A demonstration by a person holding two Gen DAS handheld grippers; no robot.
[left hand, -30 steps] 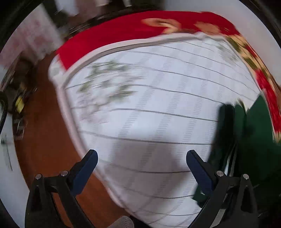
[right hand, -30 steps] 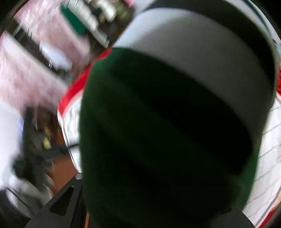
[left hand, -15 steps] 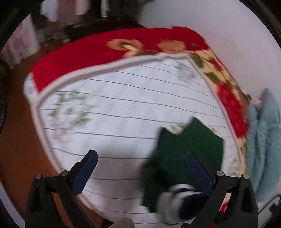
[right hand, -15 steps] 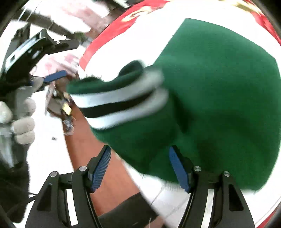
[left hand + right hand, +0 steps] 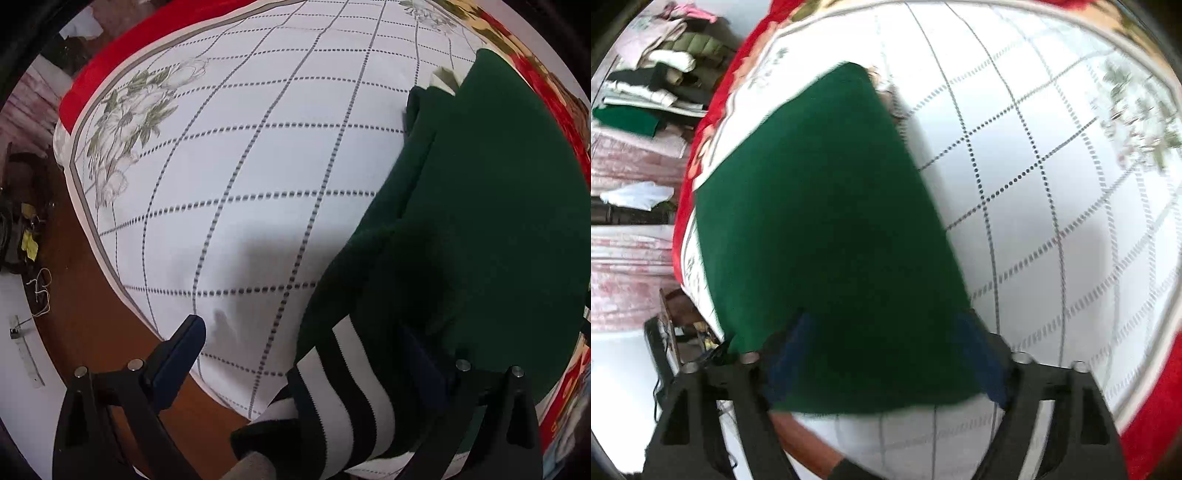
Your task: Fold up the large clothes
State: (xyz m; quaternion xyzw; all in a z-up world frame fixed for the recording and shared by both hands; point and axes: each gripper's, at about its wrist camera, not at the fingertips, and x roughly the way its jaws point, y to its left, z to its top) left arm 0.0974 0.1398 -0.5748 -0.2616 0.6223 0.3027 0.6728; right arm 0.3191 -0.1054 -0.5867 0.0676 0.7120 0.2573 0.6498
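Note:
A dark green sweater (image 5: 498, 206) lies folded on the white quilted bedcover (image 5: 258, 147), towards its right side. Its sleeve runs down to a black-and-white striped cuff (image 5: 351, 402) near the bed's front edge. My left gripper (image 5: 303, 350) points straight down, wide open, with the cuff lying between and below its fingers, not pinched. In the right wrist view the sweater (image 5: 827, 221) lies flat and my right gripper (image 5: 886, 362) hovers over its near edge. Its jaws are opening, and the blue pads (image 5: 790, 358) stand apart over the cloth without pressing it.
A red floral blanket (image 5: 96, 81) borders the bedcover. Brown wooden floor (image 5: 81, 302) with a dark bag and clutter (image 5: 18, 229) lies left of the bed. A pile of other clothes (image 5: 657, 85) sits beyond the bed in the right wrist view.
The right gripper let go of the striped sleeve and opened wide; the sweater now lies flat. The left gripper swung lower and closer, over the cuff.

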